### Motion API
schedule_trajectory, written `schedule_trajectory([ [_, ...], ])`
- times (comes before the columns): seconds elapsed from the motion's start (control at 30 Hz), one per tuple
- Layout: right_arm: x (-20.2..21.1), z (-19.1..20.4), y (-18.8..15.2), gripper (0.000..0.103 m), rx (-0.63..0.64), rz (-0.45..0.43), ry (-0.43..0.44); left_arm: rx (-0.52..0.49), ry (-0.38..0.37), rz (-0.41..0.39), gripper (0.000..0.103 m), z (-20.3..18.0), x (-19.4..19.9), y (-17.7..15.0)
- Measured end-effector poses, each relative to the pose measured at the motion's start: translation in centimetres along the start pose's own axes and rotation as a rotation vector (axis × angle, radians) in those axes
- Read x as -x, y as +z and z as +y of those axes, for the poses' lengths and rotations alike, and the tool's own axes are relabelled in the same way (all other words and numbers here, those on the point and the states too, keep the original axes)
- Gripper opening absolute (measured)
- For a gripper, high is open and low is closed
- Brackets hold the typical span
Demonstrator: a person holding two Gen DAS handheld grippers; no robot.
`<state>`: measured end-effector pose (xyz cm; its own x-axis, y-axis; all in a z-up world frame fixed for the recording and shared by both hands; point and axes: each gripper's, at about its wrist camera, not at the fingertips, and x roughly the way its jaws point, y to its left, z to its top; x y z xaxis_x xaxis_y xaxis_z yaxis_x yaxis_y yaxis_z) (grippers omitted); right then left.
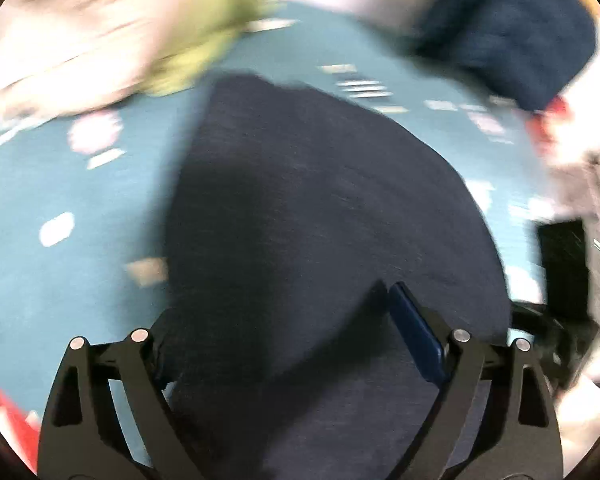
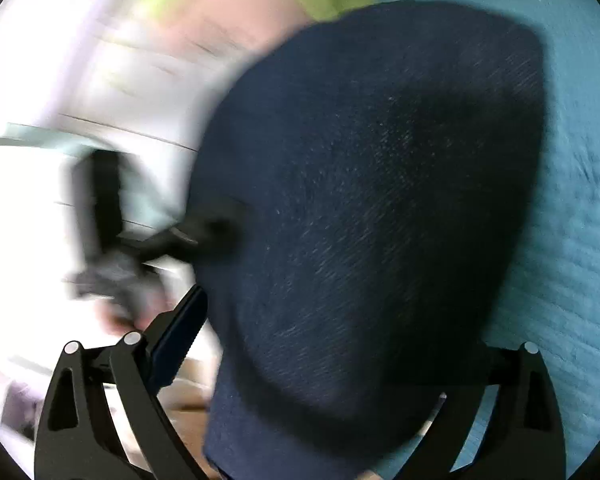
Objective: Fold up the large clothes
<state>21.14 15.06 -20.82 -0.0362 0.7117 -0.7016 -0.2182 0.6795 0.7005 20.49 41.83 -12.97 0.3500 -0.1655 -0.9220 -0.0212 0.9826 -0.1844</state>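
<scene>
The left tool (image 1: 288,332) was spread wide. The dark navy garment (image 1: 316,208) lay beneath and between its fingers, and the blue pad (image 1: 418,336) on the right finger stood clear of the cloth, pressing on nothing. The left finger's tip was lost against the dark fabric. The garment rested on a teal cover (image 1: 72,184) printed with pale marks; whether this was a bed or a tabletop could not be told. A second dark blue piece (image 1: 508,28) lay at the far right, and a yellow-green cloth (image 1: 204,32) and a pale pink cloth (image 1: 72,36) at the far left. All were heavily blurred.

The right tool (image 2: 340,344) was likewise spread wide. The same navy garment (image 2: 380,184) filled most of that view and hid the right finger's tip; the left finger's pad (image 2: 180,340) stood free beside the garment's left edge. No grip on the cloth was evident. The teal cover (image 2: 572,240) showed at the right. A blurred black device (image 2: 112,232) stood at the left.
</scene>
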Motion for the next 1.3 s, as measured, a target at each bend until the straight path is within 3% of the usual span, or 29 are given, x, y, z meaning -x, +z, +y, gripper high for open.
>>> schedule_trajectory([
  [0.03,-1.0,-0.3,-0.4,0.091,0.013,0.012,-0.059,0.041,0.087,0.009,0.090,2.1,-0.6,-0.6],
  [0.1,-1.1,-1.3,-1.6,0.091,0.026,-0.029,-0.118,0.094,0.147,0.026,0.090,5.1,-1.4,-2.4],
  [0.2,1.9,-0.9,-3.4,0.091,0.079,-0.209,-0.234,0.101,0.151,0.016,0.090,5.9,-1.9,-4.6],
  [0.27,3.4,1.0,-4.6,0.091,0.168,-0.301,-0.220,0.066,0.168,0.007,0.090,5.2,-2.1,-5.8],
  [0.37,1.9,3.3,-4.4,0.085,0.264,-0.220,-0.167,0.013,0.113,-0.024,0.090,3.5,-2.7,-7.1],
  [0.43,-0.9,4.6,-3.3,0.056,0.286,-0.143,-0.192,0.002,0.097,-0.047,0.089,2.4,-3.8,-7.7],
  [0.47,-2.7,4.9,-3.0,0.050,0.292,-0.110,-0.232,0.006,0.108,-0.042,0.088,2.0,-4.7,-7.9],
  [0.5,-4.6,4.7,-2.7,0.040,0.294,-0.084,-0.270,0.016,0.123,-0.032,0.078,1.3,-6.0,-7.7],
  [0.57,-8.1,3.5,-2.6,0.037,0.294,-0.029,-0.346,0.060,0.141,0.027,0.062,2.0,-9.4,-8.5],
  [0.63,-9.1,2.9,-4.0,0.029,0.314,-0.051,-0.385,0.115,0.116,0.007,0.060,2.7,-10.7,-9.7],
  [0.77,-7.9,3.1,-5.5,0.028,0.335,-0.011,-0.384,0.086,0.149,-0.028,0.060,1.6,-9.1,-11.9],
  [0.83,-8.1,3.2,-8.1,0.028,0.359,0.027,-0.407,0.070,0.150,-0.015,0.060,1.1,-8.6,-13.2],
  [0.9,-7.5,3.4,-9.5,0.030,0.406,0.003,-0.413,0.050,0.150,-0.001,0.060,0.7,-8.3,-14.6],
  [0.97,-6.8,3.5,-9.5,0.031,0.377,0.009,-0.393,0.054,0.158,0.004,0.057,0.5,-7.8,-15.1],
  [1.0,-6.3,4.0,-9.3,0.031,0.368,0.009,-0.361,0.069,0.143,0.004,0.050,0.4,-7.1,-15.3],
  [1.07,-5.5,5.4,-8.5,0.031,0.419,-0.033,-0.298,0.063,0.077,-0.030,0.050,-0.2,-5.7,-15.4],
  [1.1,-5.3,6.4,-8.3,0.031,0.457,-0.056,-0.310,0.050,0.053,-0.044,0.050,-0.7,-5.3,-15.4],
  [1.17,-6.5,7.4,-7.7,0.039,0.485,-0.046,-0.327,0.013,0.016,-0.048,0.050,-2.4,-5.1,-15.4],
  [1.3,-10.8,4.3,-8.2,0.034,0.445,0.049,-0.353,-0.005,0.041,0.013,0.047,-3.4,-8.1,-16.7],
])
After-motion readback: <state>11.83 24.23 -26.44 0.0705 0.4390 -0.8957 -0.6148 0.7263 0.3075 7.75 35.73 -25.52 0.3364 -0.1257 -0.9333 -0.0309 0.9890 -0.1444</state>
